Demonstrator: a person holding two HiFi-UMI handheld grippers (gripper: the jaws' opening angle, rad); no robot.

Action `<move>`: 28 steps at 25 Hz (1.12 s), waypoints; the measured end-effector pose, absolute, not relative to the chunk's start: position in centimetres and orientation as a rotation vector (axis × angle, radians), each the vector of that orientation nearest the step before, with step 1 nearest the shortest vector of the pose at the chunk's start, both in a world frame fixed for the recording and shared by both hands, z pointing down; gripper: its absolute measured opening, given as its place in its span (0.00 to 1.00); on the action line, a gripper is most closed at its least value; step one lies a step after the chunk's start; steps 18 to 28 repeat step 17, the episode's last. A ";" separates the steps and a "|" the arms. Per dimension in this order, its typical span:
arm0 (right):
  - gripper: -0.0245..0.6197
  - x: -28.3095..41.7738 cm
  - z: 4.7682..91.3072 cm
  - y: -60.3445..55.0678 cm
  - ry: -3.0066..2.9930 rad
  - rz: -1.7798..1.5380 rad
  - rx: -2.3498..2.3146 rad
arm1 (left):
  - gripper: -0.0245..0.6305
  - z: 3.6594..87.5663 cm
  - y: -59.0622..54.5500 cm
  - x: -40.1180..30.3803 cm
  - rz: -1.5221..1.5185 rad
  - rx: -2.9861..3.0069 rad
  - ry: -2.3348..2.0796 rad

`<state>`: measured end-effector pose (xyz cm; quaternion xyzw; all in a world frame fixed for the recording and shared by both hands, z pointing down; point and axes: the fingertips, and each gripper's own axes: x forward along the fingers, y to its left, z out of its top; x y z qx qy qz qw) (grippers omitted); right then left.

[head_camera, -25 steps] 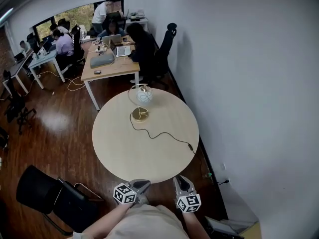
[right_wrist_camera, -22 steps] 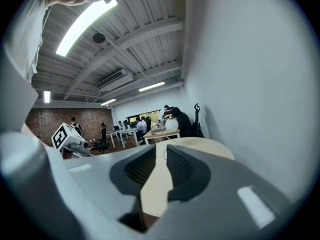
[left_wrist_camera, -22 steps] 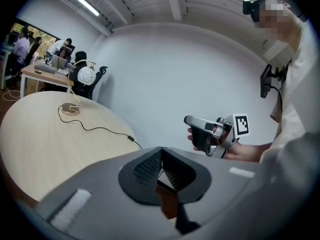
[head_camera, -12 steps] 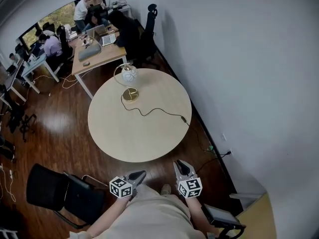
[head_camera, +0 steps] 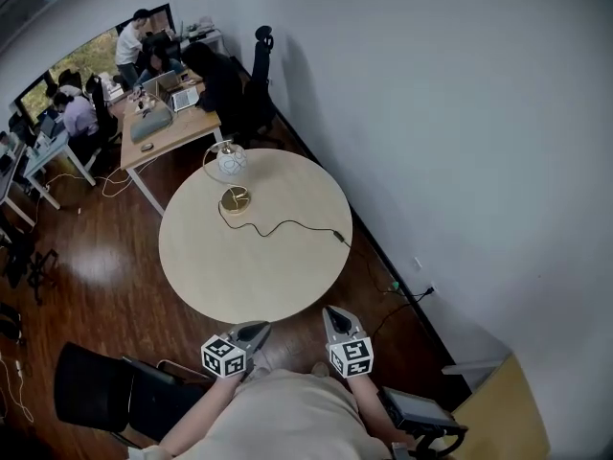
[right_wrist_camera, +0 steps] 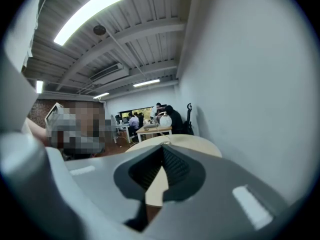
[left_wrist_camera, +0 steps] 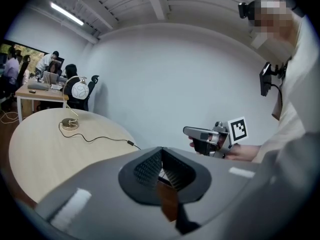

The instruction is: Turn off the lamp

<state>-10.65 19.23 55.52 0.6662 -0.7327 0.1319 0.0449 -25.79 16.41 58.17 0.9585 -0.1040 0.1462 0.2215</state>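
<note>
The lamp [head_camera: 230, 161], a white globe on a gold arc with a round gold base [head_camera: 235, 199], stands at the far side of the round wooden table [head_camera: 259, 276]. Its black cord runs to an inline switch [head_camera: 339, 237] near the right edge. Both grippers hang low by the person's body, short of the table's near edge. My left gripper [head_camera: 261, 327] is shut and empty. My right gripper [head_camera: 330, 311] has its jaws closing until the tips meet, with nothing between them. The left gripper view shows the lamp [left_wrist_camera: 79, 90], the switch [left_wrist_camera: 131, 143] and the right gripper [left_wrist_camera: 192, 131].
A black chair [head_camera: 105, 386] stands at the lower left beside the person. Desks with seated people [head_camera: 158, 113] fill the back left. A white wall runs along the right, with a cable down to a floor socket [head_camera: 395, 286]. A dark case [head_camera: 417, 412] lies at the lower right.
The person has stepped back, so the table and lamp sit farther off and higher left in the head view. Both grippers stayed low by the body; the right one's jaws look narrower.
</note>
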 end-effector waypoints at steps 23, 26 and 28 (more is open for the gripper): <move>0.03 -11.9 57.5 19.8 -2.058 0.534 2.125 | 0.00 60.5 15.7 -29.4 0.427 2.581 -0.194; 0.03 -11.9 57.5 19.8 -2.058 0.534 2.125 | 0.00 60.5 15.7 -29.4 0.427 2.581 -0.194; 0.03 -11.9 57.5 19.8 -2.058 0.534 2.125 | 0.00 60.5 15.7 -29.4 0.427 2.581 -0.194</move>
